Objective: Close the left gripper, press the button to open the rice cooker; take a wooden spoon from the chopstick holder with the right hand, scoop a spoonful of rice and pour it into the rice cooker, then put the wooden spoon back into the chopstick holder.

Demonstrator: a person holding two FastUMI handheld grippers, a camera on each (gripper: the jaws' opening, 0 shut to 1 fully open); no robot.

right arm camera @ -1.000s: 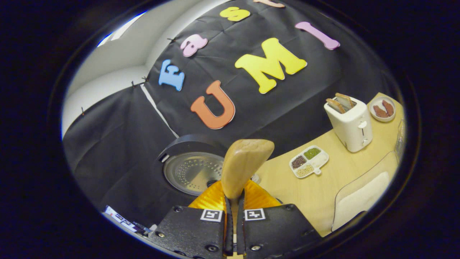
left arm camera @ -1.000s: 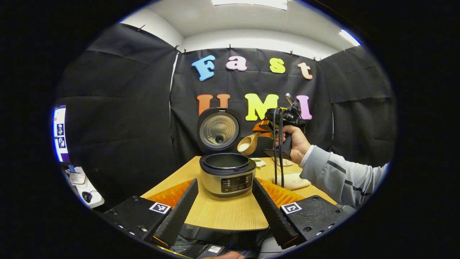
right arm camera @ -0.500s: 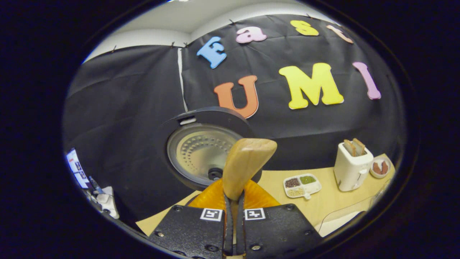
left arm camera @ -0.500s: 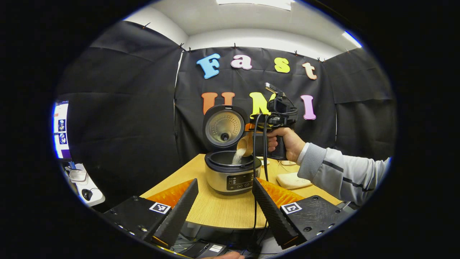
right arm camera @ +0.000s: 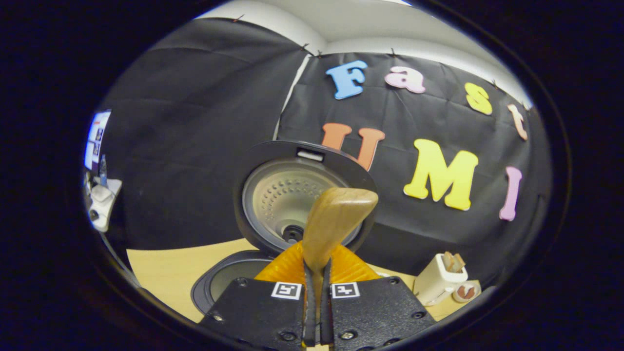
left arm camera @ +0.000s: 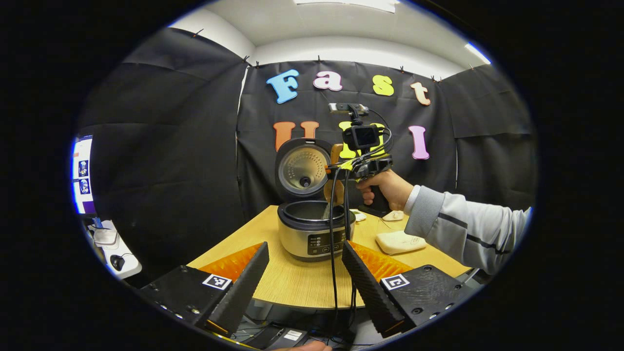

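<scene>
The rice cooker [left arm camera: 314, 234] stands on the wooden table [left arm camera: 297, 287] with its lid [left arm camera: 303, 168] swung up. A hand holds my right gripper [left arm camera: 363, 163] just right of the lid, above the pot's rim. It is shut on the wooden spoon [left arm camera: 333, 191], which is rolled on its side over the pot. In the right gripper view, the spoon's back [right arm camera: 336, 219] faces me in front of the lid [right arm camera: 285, 195], with the pot's opening [right arm camera: 226, 278] below left and my right gripper [right arm camera: 317, 278] pinching the handle. My left gripper [left arm camera: 305, 248] is open and holds nothing, back at the table's near edge.
A black cable [left arm camera: 334, 263] hangs from the right gripper down past the cooker's front. A pale pad [left arm camera: 399, 241] lies on the table to the cooker's right. A white toaster [right arm camera: 438, 278] with bread and a small dish [right arm camera: 465, 291] stand at the far right.
The right gripper moved over the pot and rolled, tipping the spoon; rice streamed out into the cooker half a second ago. The left gripper stayed open and almost still.
</scene>
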